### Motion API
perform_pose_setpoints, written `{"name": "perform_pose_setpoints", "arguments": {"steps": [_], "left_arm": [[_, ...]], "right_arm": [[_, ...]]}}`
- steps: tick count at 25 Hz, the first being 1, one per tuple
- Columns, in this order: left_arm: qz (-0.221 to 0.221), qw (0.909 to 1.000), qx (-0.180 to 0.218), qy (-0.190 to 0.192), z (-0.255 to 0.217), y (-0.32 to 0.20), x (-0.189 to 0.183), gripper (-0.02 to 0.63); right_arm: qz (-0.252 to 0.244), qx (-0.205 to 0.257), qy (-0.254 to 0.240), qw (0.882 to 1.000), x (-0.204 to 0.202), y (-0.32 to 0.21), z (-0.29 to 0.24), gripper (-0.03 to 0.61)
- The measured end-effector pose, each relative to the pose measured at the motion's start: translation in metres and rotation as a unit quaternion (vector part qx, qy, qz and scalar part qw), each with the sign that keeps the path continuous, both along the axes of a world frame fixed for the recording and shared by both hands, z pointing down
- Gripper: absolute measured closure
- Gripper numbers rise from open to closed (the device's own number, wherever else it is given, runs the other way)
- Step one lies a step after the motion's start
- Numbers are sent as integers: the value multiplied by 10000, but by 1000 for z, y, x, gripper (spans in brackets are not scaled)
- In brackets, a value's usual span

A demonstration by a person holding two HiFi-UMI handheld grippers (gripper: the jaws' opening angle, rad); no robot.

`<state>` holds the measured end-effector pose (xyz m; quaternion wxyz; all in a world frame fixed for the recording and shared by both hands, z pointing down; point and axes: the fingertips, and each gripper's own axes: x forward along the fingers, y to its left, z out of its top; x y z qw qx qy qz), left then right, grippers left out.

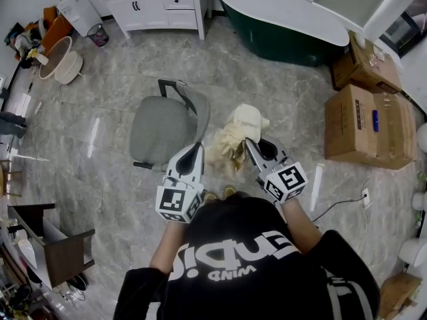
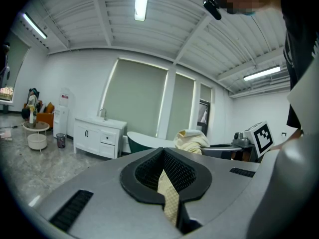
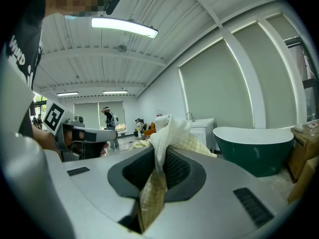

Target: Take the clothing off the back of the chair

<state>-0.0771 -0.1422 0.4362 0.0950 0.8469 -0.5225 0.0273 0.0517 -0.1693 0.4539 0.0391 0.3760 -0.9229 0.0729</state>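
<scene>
With jaws nearly together, the left gripper (image 1: pixel 194 149) and the right gripper (image 1: pixel 249 144) each pinch a thin fold of the cream cloth garment (image 1: pixel 241 127) hanging between them, just beside the grey padded chair (image 1: pixel 162 129), whose back might snag it loose.

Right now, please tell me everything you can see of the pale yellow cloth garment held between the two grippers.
The pale yellow cloth garment is soft, crumpled fabric with a fine checked weave and a whiter part on top. It is bunched up in the air between both grippers: the left gripper pinches a thin fold, and the right gripper pinches a thicker one. It hangs just right of the grey chair. Whether it touches the chair cannot be told.
</scene>
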Motion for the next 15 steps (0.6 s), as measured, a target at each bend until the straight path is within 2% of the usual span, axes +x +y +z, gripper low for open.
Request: {"name": "perform_pose_setpoints", "arguments": {"steps": [15], "left_arm": [[-27, 10000, -38, -6, 2, 1, 3, 600]], "right_arm": [[-14, -7, 38, 10000, 4, -2, 0, 522]]}}
